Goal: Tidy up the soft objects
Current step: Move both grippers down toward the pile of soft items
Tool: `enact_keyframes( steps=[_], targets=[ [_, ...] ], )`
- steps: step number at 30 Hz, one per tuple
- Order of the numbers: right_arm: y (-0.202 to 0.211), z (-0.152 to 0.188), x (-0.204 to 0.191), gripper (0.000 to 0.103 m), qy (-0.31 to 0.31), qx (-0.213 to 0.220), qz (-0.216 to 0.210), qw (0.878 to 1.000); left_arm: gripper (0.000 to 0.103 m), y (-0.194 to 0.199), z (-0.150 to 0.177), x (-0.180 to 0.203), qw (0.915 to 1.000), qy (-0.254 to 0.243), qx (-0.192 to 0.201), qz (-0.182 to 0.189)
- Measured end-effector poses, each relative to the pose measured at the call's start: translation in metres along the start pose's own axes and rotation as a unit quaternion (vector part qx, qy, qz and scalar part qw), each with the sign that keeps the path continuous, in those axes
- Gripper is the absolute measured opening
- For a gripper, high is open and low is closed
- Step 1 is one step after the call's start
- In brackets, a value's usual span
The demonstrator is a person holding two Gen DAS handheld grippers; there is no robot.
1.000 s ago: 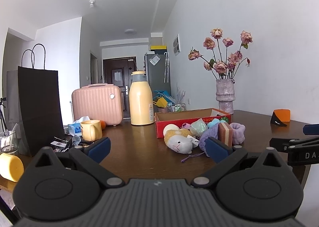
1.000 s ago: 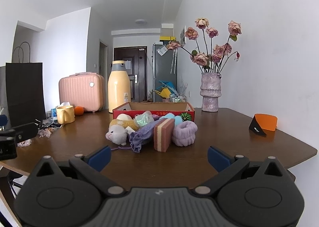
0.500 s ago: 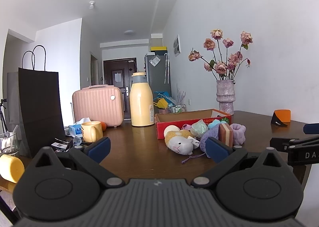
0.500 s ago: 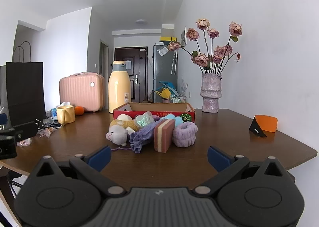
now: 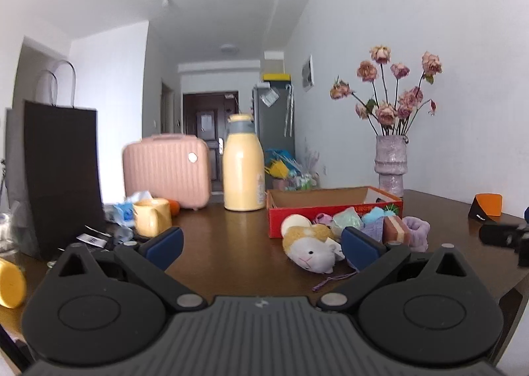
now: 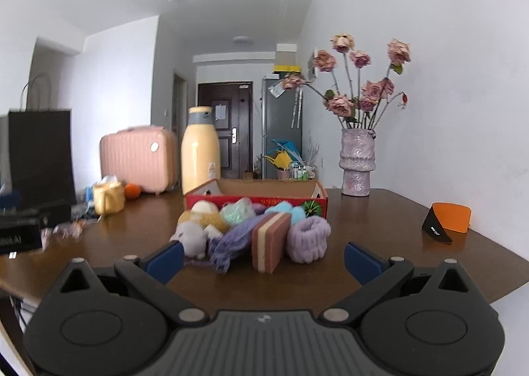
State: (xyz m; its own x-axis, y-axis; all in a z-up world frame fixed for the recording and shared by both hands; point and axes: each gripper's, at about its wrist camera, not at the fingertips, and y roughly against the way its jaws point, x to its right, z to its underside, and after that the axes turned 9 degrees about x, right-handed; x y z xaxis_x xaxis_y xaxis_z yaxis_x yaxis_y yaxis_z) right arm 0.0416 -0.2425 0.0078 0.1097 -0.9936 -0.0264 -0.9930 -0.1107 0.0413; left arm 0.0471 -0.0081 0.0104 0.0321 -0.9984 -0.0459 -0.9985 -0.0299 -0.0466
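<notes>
barely begun: soft toys (image 6: 251, 230) heaped before the red box (image 6: 256, 201) (seemingly empty); both grippers (image 5: 261, 245) (image 6: 263, 258) wide, holding nothing.

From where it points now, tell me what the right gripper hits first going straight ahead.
Probably the striped sponge, standing on edge between the open fingers of the right gripper; the purple cloth beside it is about as near, so depth is uncertain.
</notes>
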Motion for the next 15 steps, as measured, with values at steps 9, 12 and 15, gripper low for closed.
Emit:
enact_keyframes(
  steps=[9, 12, 15],
  targets=[
    [-0.07, -0.001, 0.03, 0.103, -0.015, 0.025, -0.032, 0.999, 0.103, -0.082, 0.009, 0.018, 0.9995, -0.017, -0.025, 0.012],
    [-0.097, 0.009, 0.044, 0.103, -0.025, 0.014, -0.085, 0.996, 0.103, -0.119, 0.013, 0.025, 0.9972, -0.007, -0.066, 0.033],
    [-0.126, 0.016, 0.052, 0.103, -0.009, -0.022, -0.09, 0.996, 0.103, -0.153, 0.02, 0.036, 0.9936, -0.02, -0.098, 0.053]
  ],
)
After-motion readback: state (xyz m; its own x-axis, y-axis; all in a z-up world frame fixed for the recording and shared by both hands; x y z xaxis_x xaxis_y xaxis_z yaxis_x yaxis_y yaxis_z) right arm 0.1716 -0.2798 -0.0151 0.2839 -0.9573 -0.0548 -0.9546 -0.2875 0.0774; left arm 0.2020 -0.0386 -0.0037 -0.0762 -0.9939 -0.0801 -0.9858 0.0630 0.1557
